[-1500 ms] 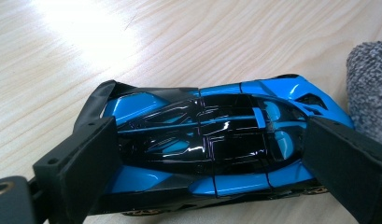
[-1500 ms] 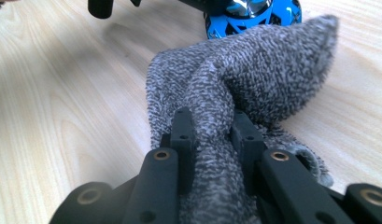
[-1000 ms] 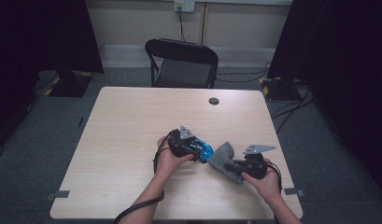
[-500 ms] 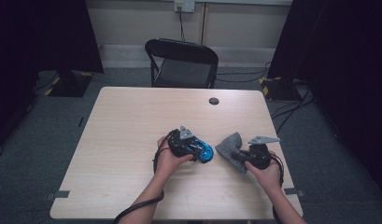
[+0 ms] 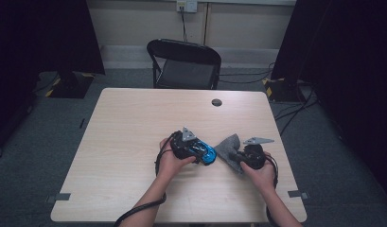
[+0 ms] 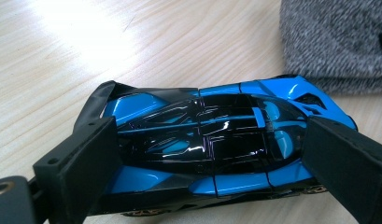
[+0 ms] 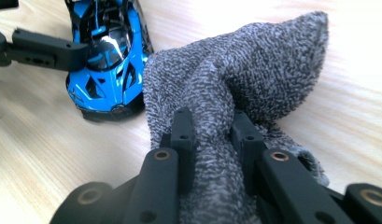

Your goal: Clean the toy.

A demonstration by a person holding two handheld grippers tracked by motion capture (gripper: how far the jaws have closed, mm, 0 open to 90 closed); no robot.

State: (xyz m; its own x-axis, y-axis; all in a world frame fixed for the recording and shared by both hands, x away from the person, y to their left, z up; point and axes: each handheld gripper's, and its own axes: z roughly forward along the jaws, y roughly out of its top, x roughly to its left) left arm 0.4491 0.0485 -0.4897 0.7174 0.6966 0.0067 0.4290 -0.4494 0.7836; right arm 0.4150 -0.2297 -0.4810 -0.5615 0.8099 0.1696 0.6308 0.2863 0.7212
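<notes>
Wiping step: left gripper [image 5: 206, 153] jaws clamp blue toy car [image 6: 212, 149] on counter [image 5: 134, 132]; right gripper [image 7: 212, 128] jaws pinch grey cloth [image 7: 244, 79] beside it. Next: bring cloth onto car body.

A glossy blue and black toy sports car [image 6: 212, 149] lies across the lower middle of the left gripper view, wheels down on the bench, gripped at nose and tail. A grey knitted cloth [image 7: 235, 88], bunched and pinched into a fold, fills the centre of the right gripper view, its edge touching the car's nose.
</notes>
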